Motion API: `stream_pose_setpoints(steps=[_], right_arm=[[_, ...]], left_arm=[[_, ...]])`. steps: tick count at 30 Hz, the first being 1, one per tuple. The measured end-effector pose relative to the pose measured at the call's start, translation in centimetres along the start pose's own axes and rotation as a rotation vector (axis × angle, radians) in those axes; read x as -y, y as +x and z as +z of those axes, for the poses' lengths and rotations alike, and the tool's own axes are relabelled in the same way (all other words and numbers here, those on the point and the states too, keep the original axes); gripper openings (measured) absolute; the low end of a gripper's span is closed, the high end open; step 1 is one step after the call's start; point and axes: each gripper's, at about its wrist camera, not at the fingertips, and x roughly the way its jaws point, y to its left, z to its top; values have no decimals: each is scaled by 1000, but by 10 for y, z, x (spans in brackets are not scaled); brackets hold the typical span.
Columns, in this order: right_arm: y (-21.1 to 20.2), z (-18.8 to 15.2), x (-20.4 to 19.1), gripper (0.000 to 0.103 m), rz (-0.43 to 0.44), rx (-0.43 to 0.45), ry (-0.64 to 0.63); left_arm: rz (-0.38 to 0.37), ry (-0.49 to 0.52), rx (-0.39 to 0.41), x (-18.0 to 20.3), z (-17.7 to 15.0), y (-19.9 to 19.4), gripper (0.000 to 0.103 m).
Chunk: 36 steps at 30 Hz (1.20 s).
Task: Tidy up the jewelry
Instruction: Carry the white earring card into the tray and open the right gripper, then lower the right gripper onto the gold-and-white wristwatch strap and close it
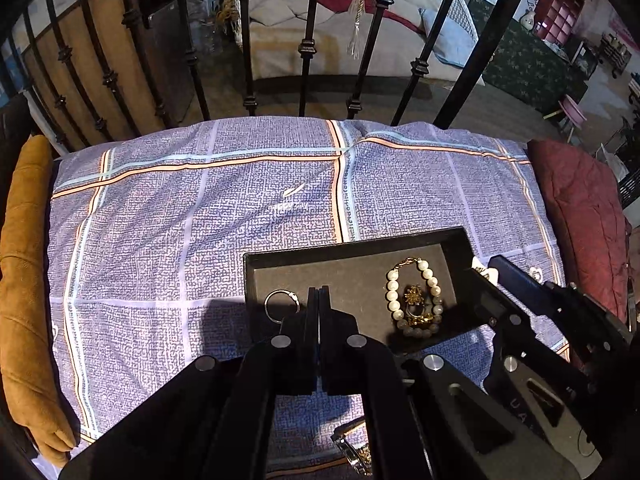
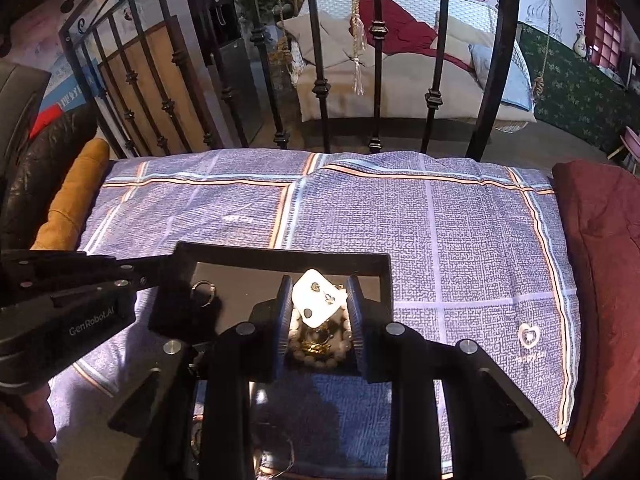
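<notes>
A black jewelry tray (image 1: 352, 246) lies on a blue checked cloth (image 1: 200, 220). It holds a silver ring (image 1: 281, 303), a pearl bracelet (image 1: 414, 292) and gold pieces (image 1: 416, 300). My left gripper (image 1: 319, 300) is shut and empty over the tray's near edge, beside the ring. My right gripper (image 2: 319, 300) is shut on a white earring card (image 2: 318, 300) and holds it above the bracelet (image 2: 320, 348). The ring also shows in the right wrist view (image 2: 204, 292). The right gripper's fingers (image 1: 516, 276) reach in over the tray's right wall.
A black iron railing (image 1: 308, 48) stands behind the cloth. A tan cushion (image 1: 28, 280) lies at the left and a dark red cushion (image 1: 580, 220) at the right. More jewelry (image 1: 356, 448) lies near the front edge under the left gripper.
</notes>
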Motion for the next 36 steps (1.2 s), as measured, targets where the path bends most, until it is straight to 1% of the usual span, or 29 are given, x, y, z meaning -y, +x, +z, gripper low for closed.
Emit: stream_pose_setpoints(steps=[1, 2, 4, 5, 6, 7, 9, 11, 13, 19, 22, 24, 25, 26, 28, 29, 33, 36], right_arm=[[3, 1, 1, 32, 1, -7, 3], [6, 2, 2, 33, 2, -12, 5], [10, 3, 4, 33, -1, -22, 6], [12, 4, 5, 36, -5, -26, 9], [13, 4, 7, 41, -4, -30, 14], [14, 4, 8, 45, -3, -31, 19], [12, 3, 13, 45, -1, -27, 29], [8, 1, 16, 45, -1, -25, 35], [3, -4, 20, 45, 0, -31, 38], [-20, -34, 27, 44, -11, -56, 42], [-30, -54, 30, 45, -13, -80, 51], [-34, -67, 32, 44, -10, -99, 61], [-36, -71, 32, 45, -12, -106, 64], [-37, -76, 32, 45, -11, -115, 67], [-41, -84, 32, 45, -4, -124, 80], [-42, -86, 31, 45, -1, -125, 79], [-47, -89, 26, 45, 4, -118, 73], [-50, -87, 22, 45, 27, -112, 77]], left_arm=[[1, -3, -6, 0, 0, 3, 4], [1, -12, -16, -2, 0, 7, 11], [5, -34, -16, -5, 0, 11, 69], [39, -46, 1, -7, -1, 11, 73], [55, -49, 14, -9, -1, 11, 76], [54, -49, 11, -10, -1, 11, 76], [54, -65, -3, -16, -3, 12, 76], [47, -80, 3, -21, -8, 8, 76], [57, -90, 2, -27, -14, 3, 78], [73, -119, -29, -40, -43, -7, 80], [53, -95, -86, -33, -64, -4, 80], [57, -50, -119, -20, -78, 4, 80], [73, -20, -132, -14, -83, 7, 80], [105, 18, -146, -7, -89, 11, 80], [157, 81, -140, 3, -99, 14, 80], [170, 94, -132, 4, -102, 13, 80], [158, 76, -132, 1, -104, 11, 80], [176, 78, -131, -2, -106, 9, 80]])
